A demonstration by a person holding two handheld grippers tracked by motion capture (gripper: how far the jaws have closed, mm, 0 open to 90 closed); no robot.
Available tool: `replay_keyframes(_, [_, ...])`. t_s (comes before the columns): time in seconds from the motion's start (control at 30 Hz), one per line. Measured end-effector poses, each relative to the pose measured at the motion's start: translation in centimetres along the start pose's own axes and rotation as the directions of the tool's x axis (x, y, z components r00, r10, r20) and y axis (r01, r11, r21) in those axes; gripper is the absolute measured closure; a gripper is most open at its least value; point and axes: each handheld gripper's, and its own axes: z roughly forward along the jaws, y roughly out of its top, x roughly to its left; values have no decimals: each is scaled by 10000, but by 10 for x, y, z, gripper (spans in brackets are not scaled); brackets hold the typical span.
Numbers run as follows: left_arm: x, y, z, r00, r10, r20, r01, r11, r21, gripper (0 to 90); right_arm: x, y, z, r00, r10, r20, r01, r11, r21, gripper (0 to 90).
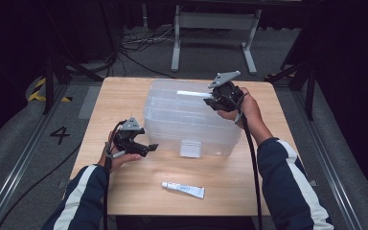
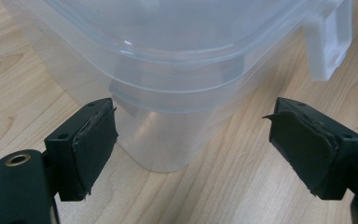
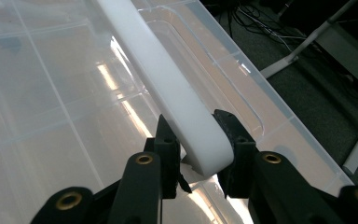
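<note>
The clear storage box [image 1: 191,120] sits mid-tabletop [image 1: 124,96], near the far edge. The right tool [image 1: 219,101] clamps its white handle [image 3: 168,88] (on the lid). The left tool [image 1: 141,147] gapes released beside the box's near-left corner, on bare wood.

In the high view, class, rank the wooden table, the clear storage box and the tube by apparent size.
1. Wooden table, largest.
2. Clear storage box, covering much of the far half.
3. Tube, smallest, lying near the front edge.
</note>
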Motion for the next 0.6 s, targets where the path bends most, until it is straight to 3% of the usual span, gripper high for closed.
replay_keyframes(0.1, [-1, 0, -6, 10000, -26, 69, 28, 9995, -307, 155, 0, 0, 0, 9999, -145, 34, 145, 9999, -31, 724])
replay_keyframes(0.2, [-1, 1, -5, 10000, 63, -24, -64, 9995, -324, 160, 0, 0, 1, 9999, -145, -6, 145, 9999, -57, 725])
replay_keyframes(0.33, [8, 5, 5, 9998, -36, -188, 27, 9988, -494, 151, -3, -1, 1, 9999, -41, -134, 39, 9999, -160, 727])
replay_keyframes(0.37, [9, 7, 7, 9996, 101, -264, -113, 9989, -446, 144, -3, -1, 1, 9999, -57, -116, 55, 9998, -174, 727])
replay_keyframes(0.6, [9, 9, 10, 9996, 83, -253, -92, 9994, -340, 77, 1, 1, 1, 9999, 122, 37, -122, 9999, -43, 723])
